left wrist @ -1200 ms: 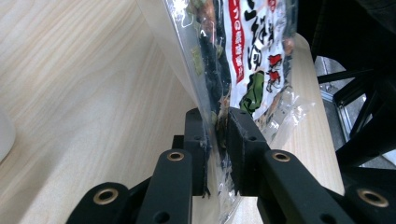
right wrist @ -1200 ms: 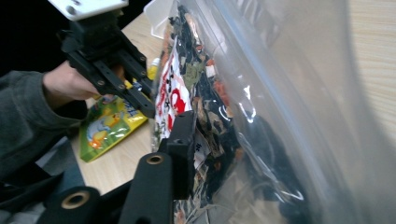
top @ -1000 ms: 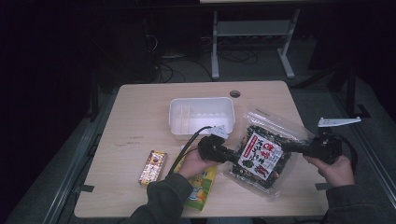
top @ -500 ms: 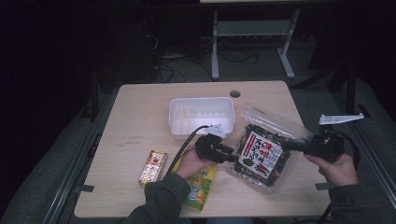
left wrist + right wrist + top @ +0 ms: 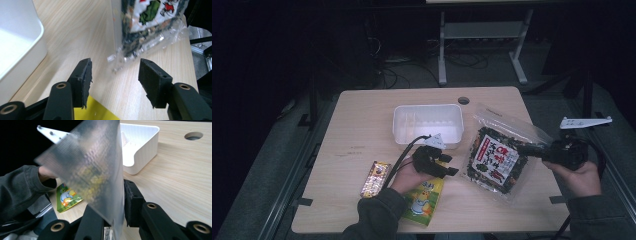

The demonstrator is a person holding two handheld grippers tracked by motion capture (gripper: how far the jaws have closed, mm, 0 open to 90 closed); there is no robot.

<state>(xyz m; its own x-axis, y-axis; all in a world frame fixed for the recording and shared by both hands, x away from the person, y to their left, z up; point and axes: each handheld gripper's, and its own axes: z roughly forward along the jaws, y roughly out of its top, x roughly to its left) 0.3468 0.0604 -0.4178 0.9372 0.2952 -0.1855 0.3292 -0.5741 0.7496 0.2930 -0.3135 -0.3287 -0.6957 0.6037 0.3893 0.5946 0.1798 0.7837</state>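
Observation:
A clear bag of dark seaweed snack with a red and white label (image 5: pixel 494 160) hangs tilted over the table's right side. My right gripper (image 5: pixel 524 148) is shut on its clear right edge; in the right gripper view the plastic (image 5: pixel 95 170) stands up between the closed jaws (image 5: pixel 112 202). My left gripper (image 5: pixel 451 165) sits just left of the bag, its jaws having just been opening. In the left gripper view they stand open (image 5: pixel 115 77) with nothing between them, and the bag's corner (image 5: pixel 147 22) hangs beyond them.
A white plastic container (image 5: pixel 428 107) stands mid-table behind the left gripper. A yellow-green packet (image 5: pixel 424 200) lies under the left hand, with a small snack bar (image 5: pixel 376 178) to its left. A cable hole (image 5: pixel 463 100) is near the table's far edge.
The left gripper's jaws have opened and let go of the bag's left edge. The right gripper has risen a little, tilting the bag up on its right side.

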